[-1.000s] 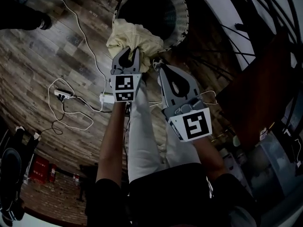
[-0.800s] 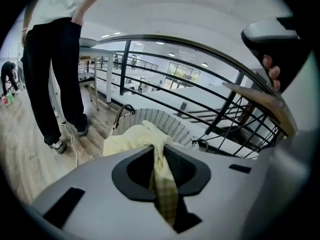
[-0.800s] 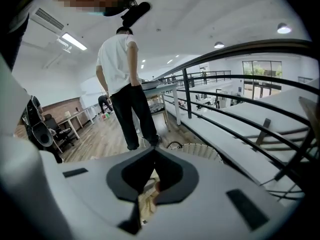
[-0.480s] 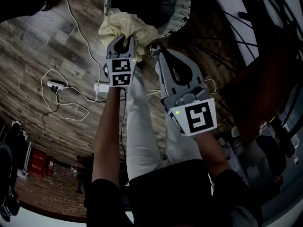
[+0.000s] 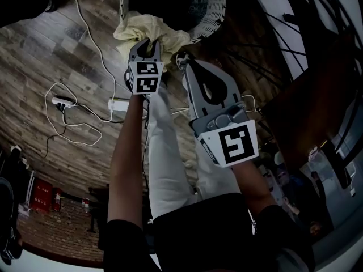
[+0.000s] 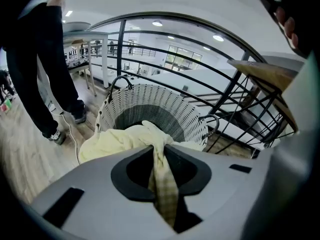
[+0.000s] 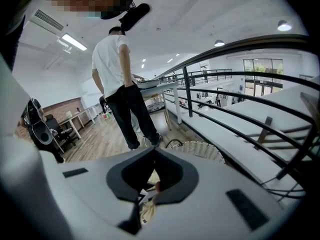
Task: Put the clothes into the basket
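Left gripper (image 5: pixel 150 42), clamped on cloth (image 5: pixel 136 27), has dropped toward basket (image 5: pixel 218 10); right gripper (image 5: pixel 182 59) closed.

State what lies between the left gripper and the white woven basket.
A pale yellow cloth, clamped in the left gripper, bunches before the white woven basket, hiding its near rim: left gripper view.

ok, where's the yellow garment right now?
Head view, upper left of centre: the pale yellow garment is bunched at the near rim of the white wicker basket, pinched in the left gripper.

Pale yellow cloth (image 5: pixel 146 29), white woven basket (image 5: pixel 219 13)
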The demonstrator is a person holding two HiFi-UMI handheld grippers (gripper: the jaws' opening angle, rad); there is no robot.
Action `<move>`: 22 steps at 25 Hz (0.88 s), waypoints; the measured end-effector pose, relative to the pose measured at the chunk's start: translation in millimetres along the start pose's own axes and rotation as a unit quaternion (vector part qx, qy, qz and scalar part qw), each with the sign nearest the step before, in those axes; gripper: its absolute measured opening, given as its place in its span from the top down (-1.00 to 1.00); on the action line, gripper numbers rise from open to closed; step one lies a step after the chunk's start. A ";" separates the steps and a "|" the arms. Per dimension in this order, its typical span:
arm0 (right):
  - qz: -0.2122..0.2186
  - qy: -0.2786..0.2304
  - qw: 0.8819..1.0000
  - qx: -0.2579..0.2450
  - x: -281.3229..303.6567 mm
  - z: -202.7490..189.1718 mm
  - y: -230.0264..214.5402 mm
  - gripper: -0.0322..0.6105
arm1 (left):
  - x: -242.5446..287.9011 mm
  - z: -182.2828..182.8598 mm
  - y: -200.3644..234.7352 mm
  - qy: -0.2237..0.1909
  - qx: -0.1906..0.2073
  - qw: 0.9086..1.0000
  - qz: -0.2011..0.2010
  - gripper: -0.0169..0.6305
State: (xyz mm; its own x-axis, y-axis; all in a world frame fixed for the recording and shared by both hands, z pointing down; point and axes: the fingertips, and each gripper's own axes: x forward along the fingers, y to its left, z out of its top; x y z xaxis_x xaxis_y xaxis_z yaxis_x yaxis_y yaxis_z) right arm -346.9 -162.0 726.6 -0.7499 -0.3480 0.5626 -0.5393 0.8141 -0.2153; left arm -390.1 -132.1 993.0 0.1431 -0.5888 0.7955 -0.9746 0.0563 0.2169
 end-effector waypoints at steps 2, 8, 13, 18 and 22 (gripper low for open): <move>0.003 0.000 1.000 -0.001 -1.0 0.1 1.6 0.87 | 8.3 -9.1 1.5 0.022 -0.002 1.000 -0.002 0.73; 0.008 0.004 1.000 -0.003 -2.7 -3.5 -0.5 0.87 | 24.1 -26.7 9.7 0.059 -0.039 0.997 -0.008 0.72; 0.003 0.008 1.000 0.001 -3.3 -8.6 -9.0 0.87 | 31.9 -31.6 9.7 0.090 -0.024 0.996 -0.002 0.71; 0.001 0.011 1.000 0.001 0.7 -9.2 -11.5 0.87 | 42.4 -38.4 11.5 0.149 -0.001 0.989 0.018 0.70; 0.002 0.009 1.000 0.001 0.1 -6.5 -11.6 0.87 | 41.0 -35.8 11.5 0.141 -0.012 0.990 0.008 0.67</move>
State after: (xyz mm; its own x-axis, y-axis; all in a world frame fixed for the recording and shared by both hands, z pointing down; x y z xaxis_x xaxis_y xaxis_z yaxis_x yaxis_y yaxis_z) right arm -338.3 -168.4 734.3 -0.7456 -0.3359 0.5755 -0.5365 0.8149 -0.2194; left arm -389.3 -126.8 1048.4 0.1732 -0.3403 0.9242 -0.9732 0.0847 0.2136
